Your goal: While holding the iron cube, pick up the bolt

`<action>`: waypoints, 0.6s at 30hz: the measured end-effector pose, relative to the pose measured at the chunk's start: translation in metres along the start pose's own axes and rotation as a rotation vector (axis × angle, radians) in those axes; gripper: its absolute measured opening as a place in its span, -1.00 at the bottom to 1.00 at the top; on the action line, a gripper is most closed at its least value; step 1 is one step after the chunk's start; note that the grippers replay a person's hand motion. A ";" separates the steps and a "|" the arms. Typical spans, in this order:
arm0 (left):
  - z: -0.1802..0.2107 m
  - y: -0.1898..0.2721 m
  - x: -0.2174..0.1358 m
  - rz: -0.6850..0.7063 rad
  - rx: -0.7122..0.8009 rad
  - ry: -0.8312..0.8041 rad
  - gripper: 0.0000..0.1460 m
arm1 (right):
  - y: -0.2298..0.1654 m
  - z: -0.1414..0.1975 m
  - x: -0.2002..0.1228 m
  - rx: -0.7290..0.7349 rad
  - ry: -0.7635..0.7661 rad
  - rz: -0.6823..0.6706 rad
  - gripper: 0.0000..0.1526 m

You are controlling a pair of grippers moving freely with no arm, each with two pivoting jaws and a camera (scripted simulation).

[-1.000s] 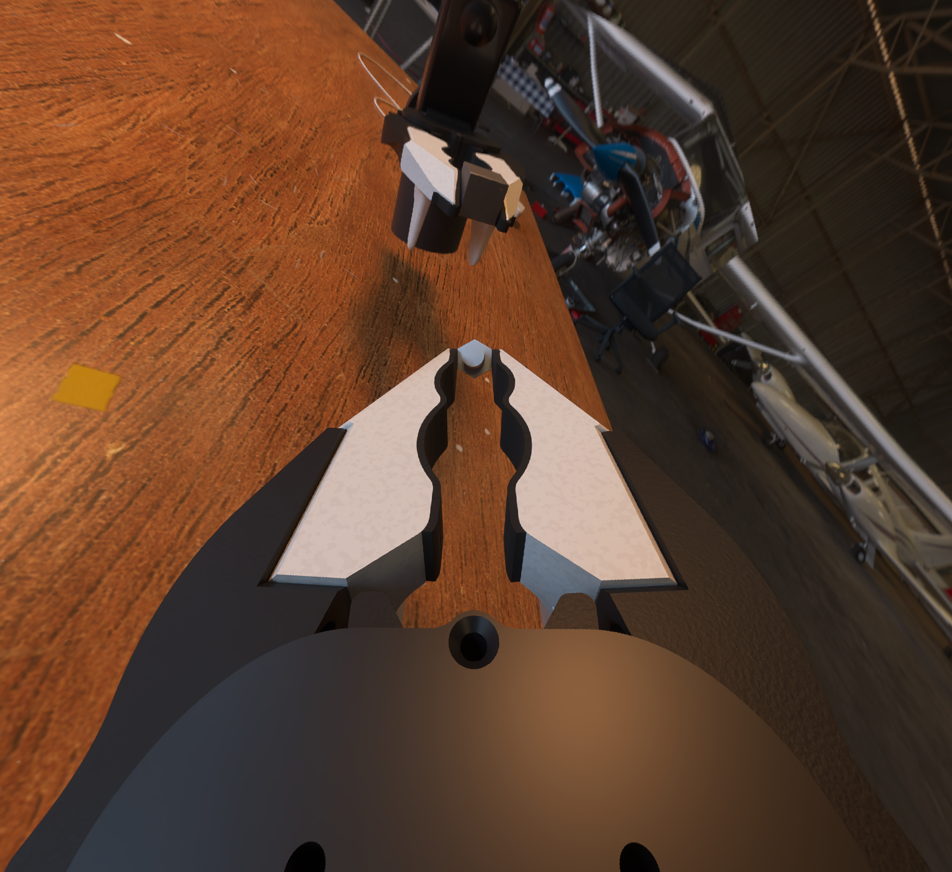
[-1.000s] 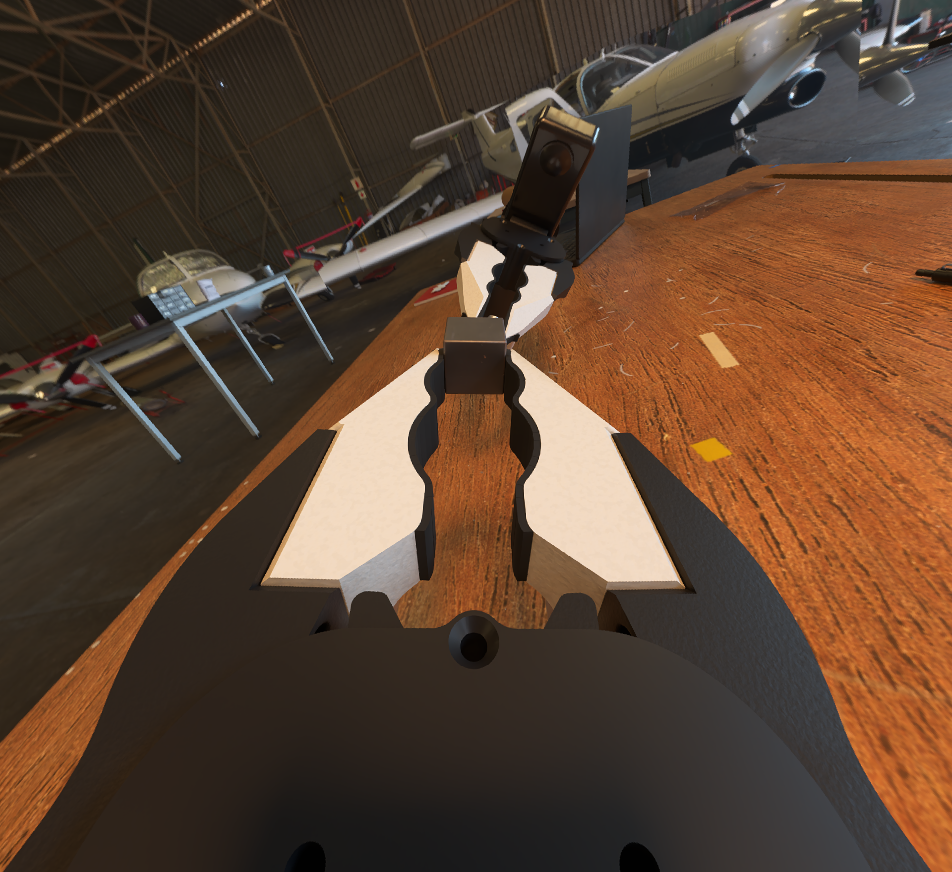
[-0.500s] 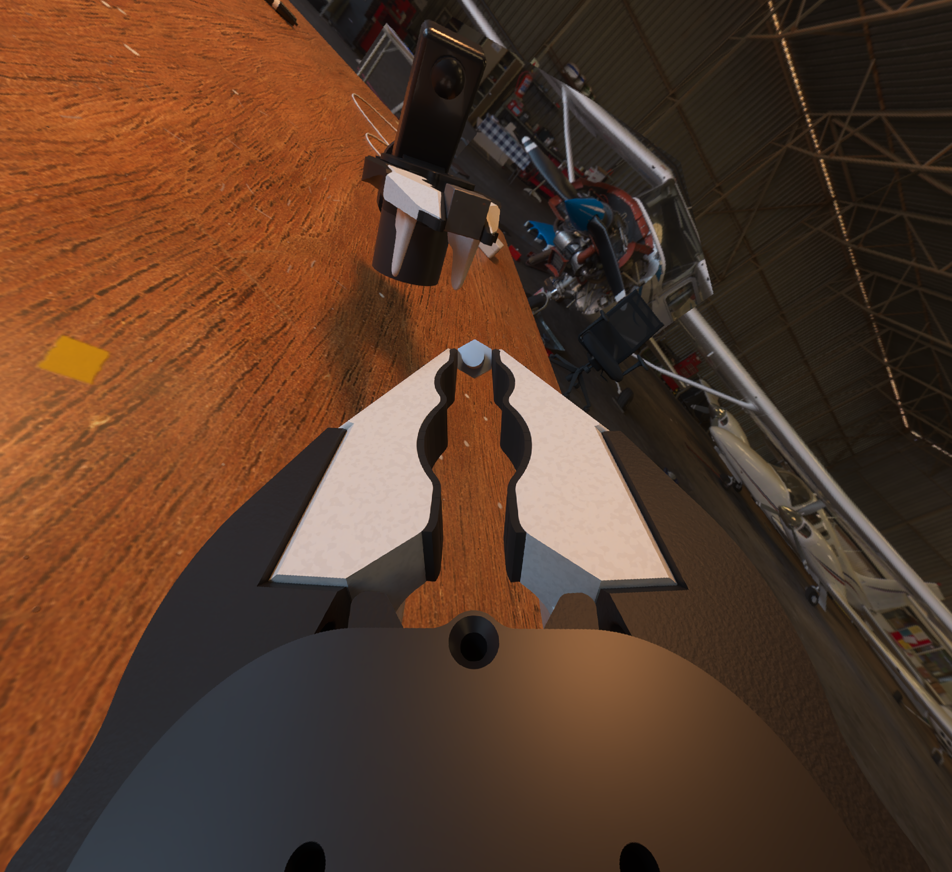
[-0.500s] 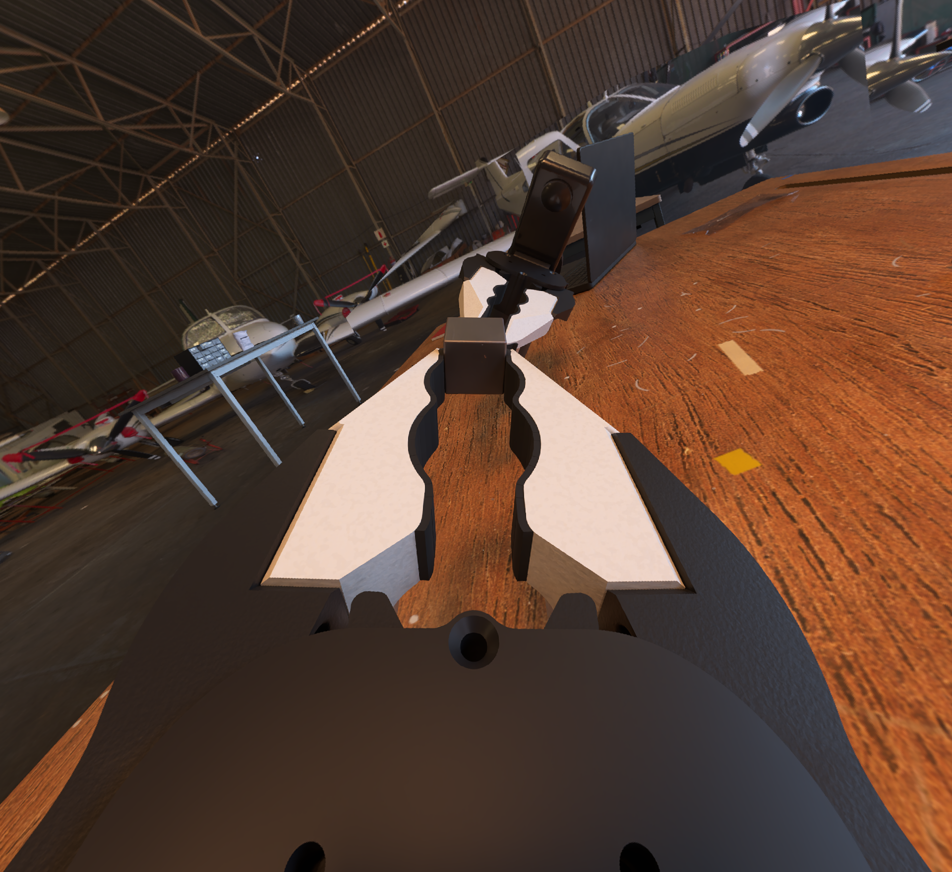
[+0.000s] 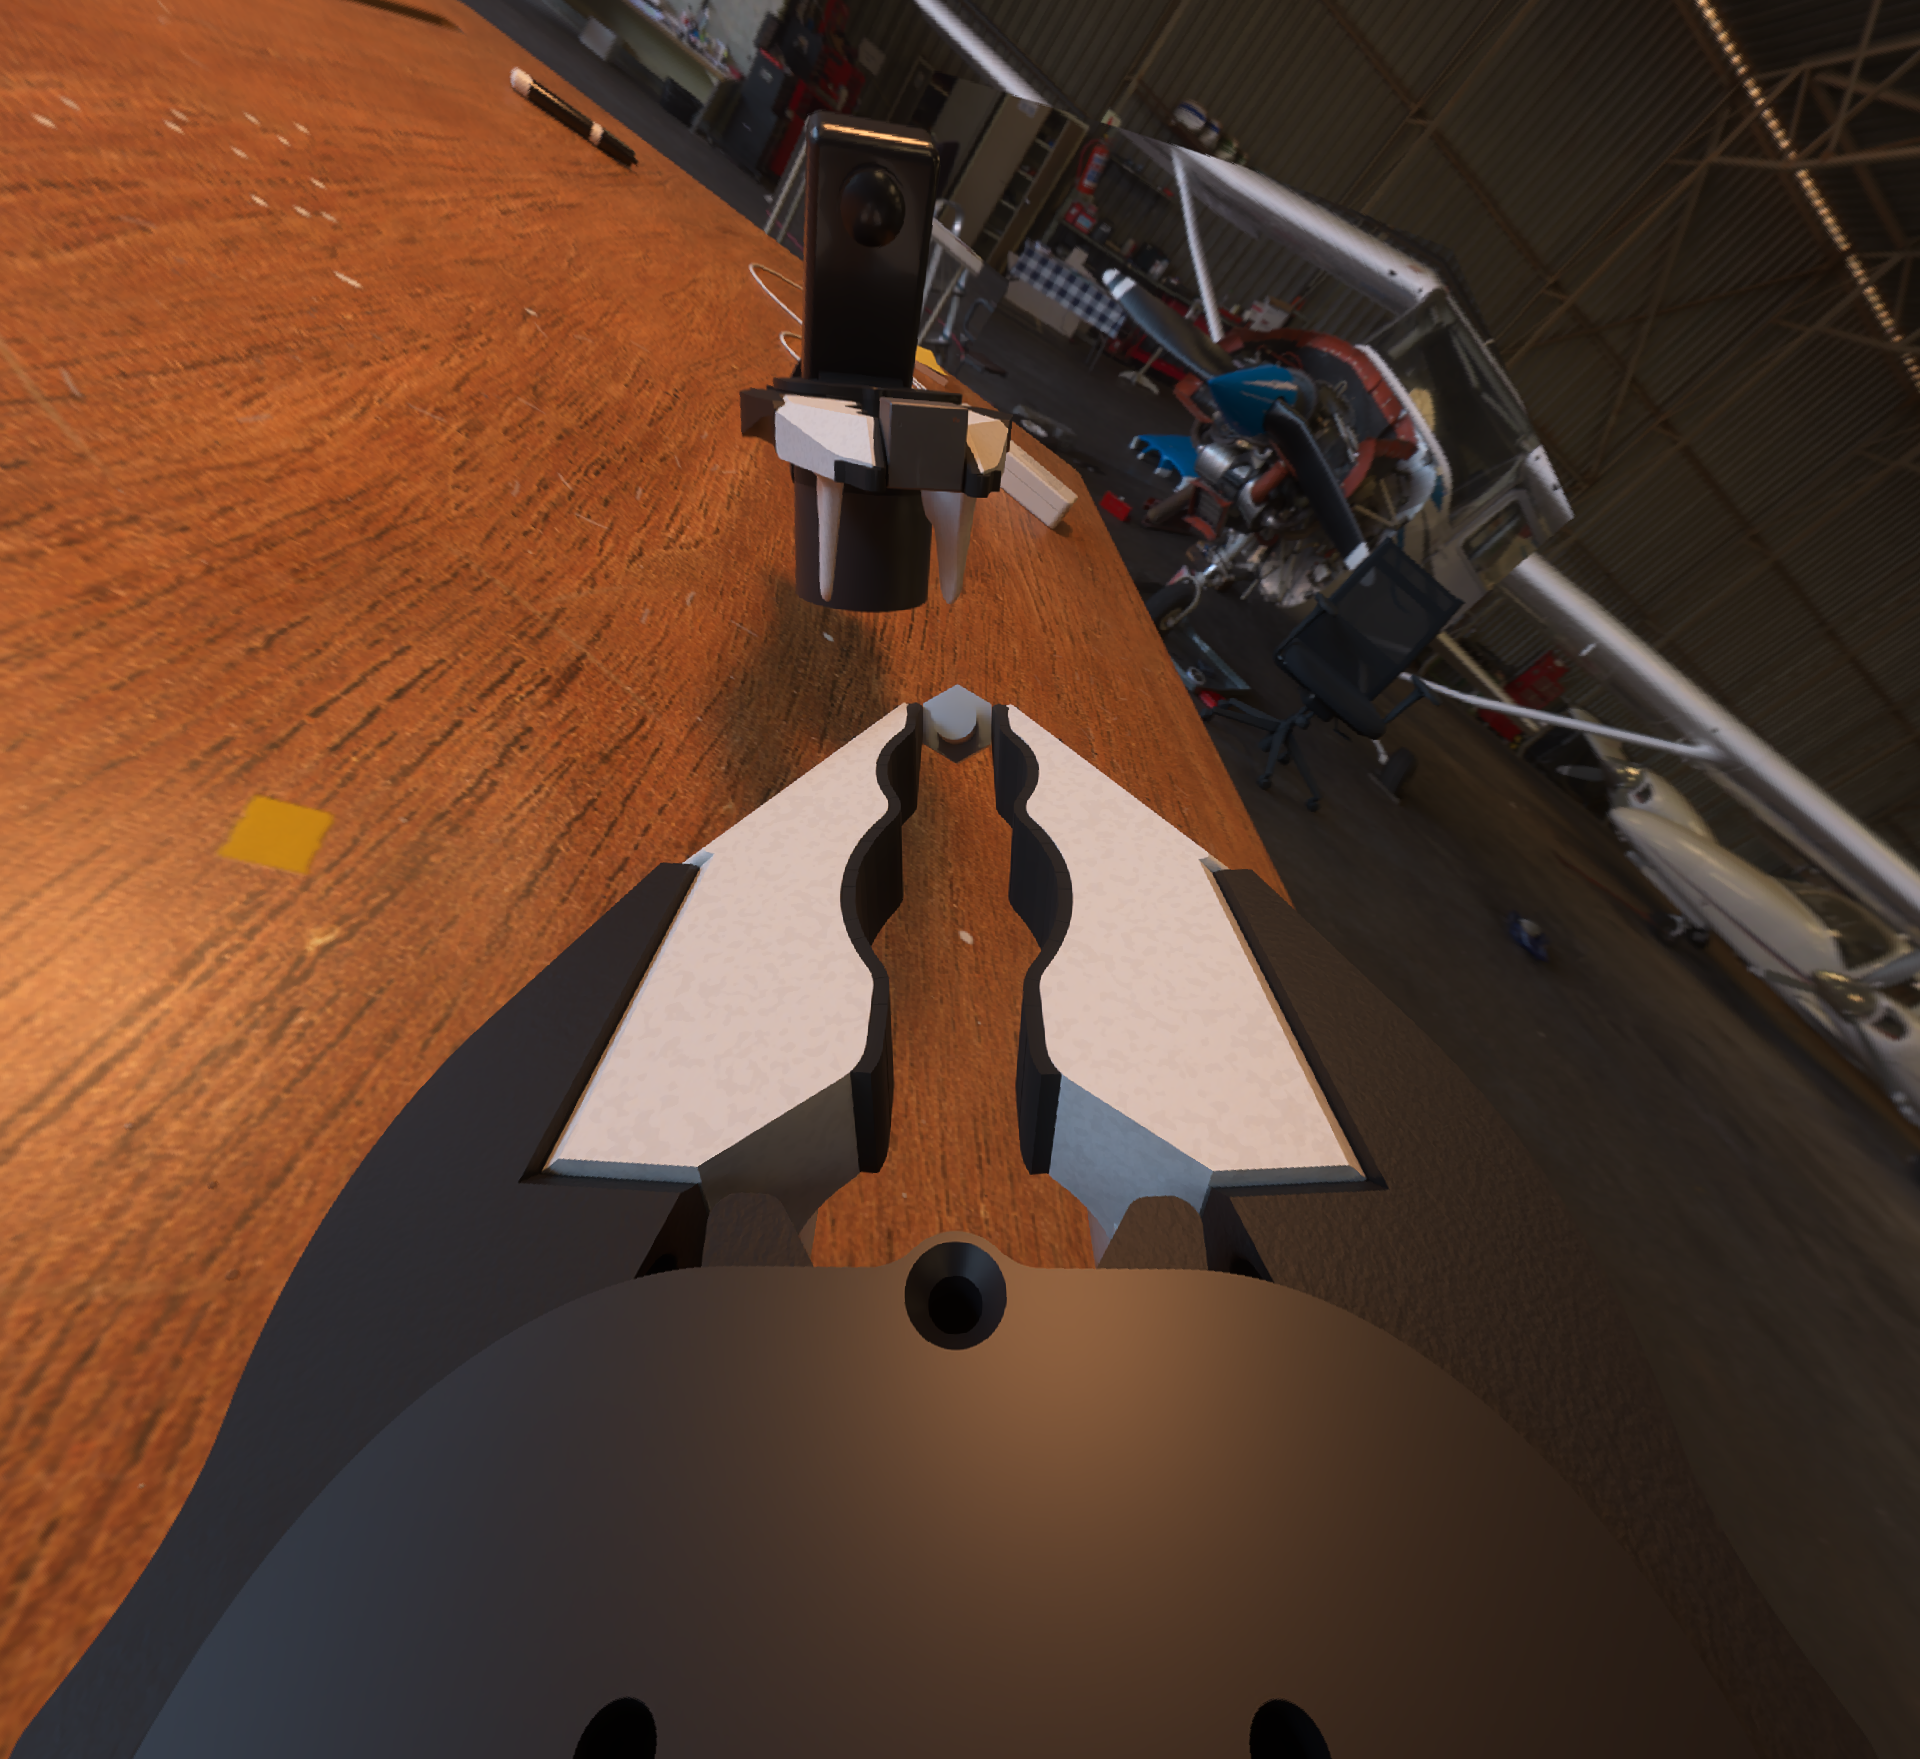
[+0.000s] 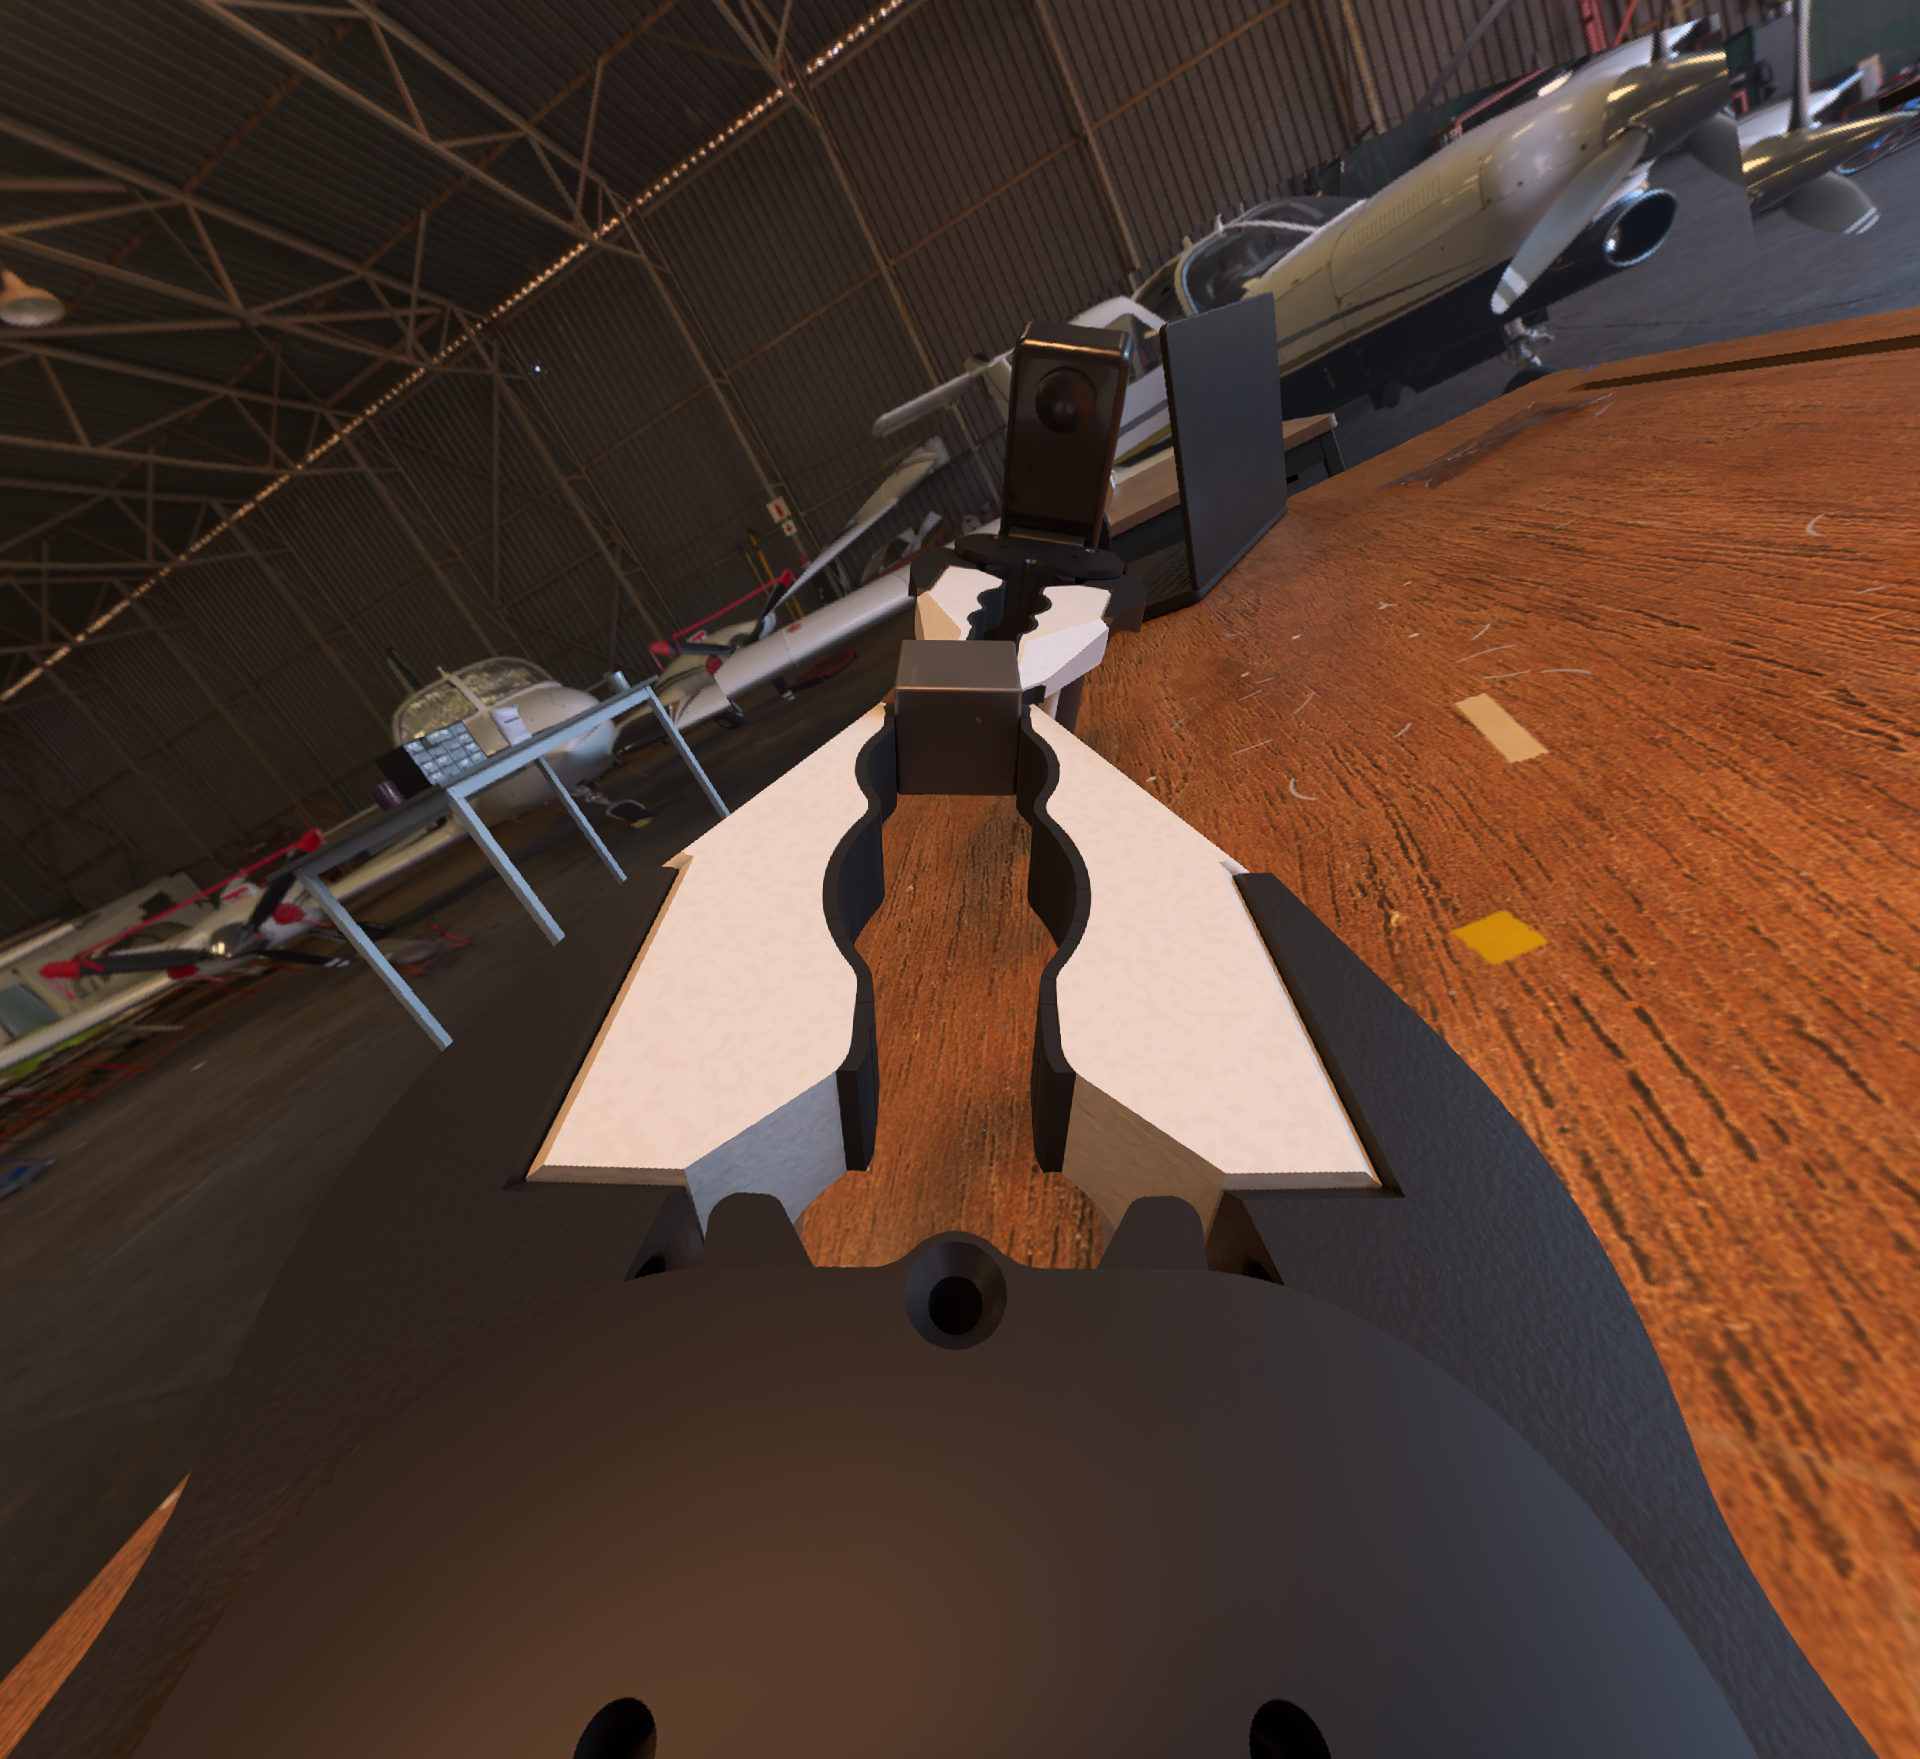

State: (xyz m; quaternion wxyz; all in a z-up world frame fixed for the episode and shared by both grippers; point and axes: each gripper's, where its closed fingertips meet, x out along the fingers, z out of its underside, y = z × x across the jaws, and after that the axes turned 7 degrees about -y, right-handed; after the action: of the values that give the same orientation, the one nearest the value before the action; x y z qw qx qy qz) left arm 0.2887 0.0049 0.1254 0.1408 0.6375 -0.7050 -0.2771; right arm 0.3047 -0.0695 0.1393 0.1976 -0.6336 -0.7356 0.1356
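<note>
On the left, the small pale grey metal bolt [image 5: 954, 722] is held between the tips of the left gripper [image 5: 956, 730], which is closed on it. The brown wooden desk [image 5: 312, 462] is seen below the bolt. From this view it cannot be told for sure whether the bolt is clear of the desk, though a gap seems likely. A small yellow square patch [image 5: 275, 834] is seen flat on the desk, well off to one side.

On the right, the dark grey iron cube [image 6: 956, 733] is pinched between the tips of the right gripper [image 6: 956, 748], and it is held up above the desk.

So both things are gripped at once. The task looks nearly done or done. At most, the bolt may need to be lifted a little higher while the cube is not dropped.
</note>
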 end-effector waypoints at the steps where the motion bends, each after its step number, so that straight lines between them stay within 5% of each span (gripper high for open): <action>1: -0.001 0.000 0.000 -0.010 0.014 0.006 -0.82 | 0.000 -0.001 0.000 0.006 0.007 -0.003 -0.72; 18: -0.007 0.001 0.001 -0.010 0.083 0.100 -0.82 | 0.005 -0.008 -0.001 0.061 0.085 -0.001 -0.72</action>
State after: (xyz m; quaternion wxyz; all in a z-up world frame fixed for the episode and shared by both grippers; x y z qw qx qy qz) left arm 0.2917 0.0022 0.1317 0.1478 0.6594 -0.7046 -0.2165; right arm 0.3128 -0.0702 0.1438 0.2480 -0.6319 -0.7225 0.1307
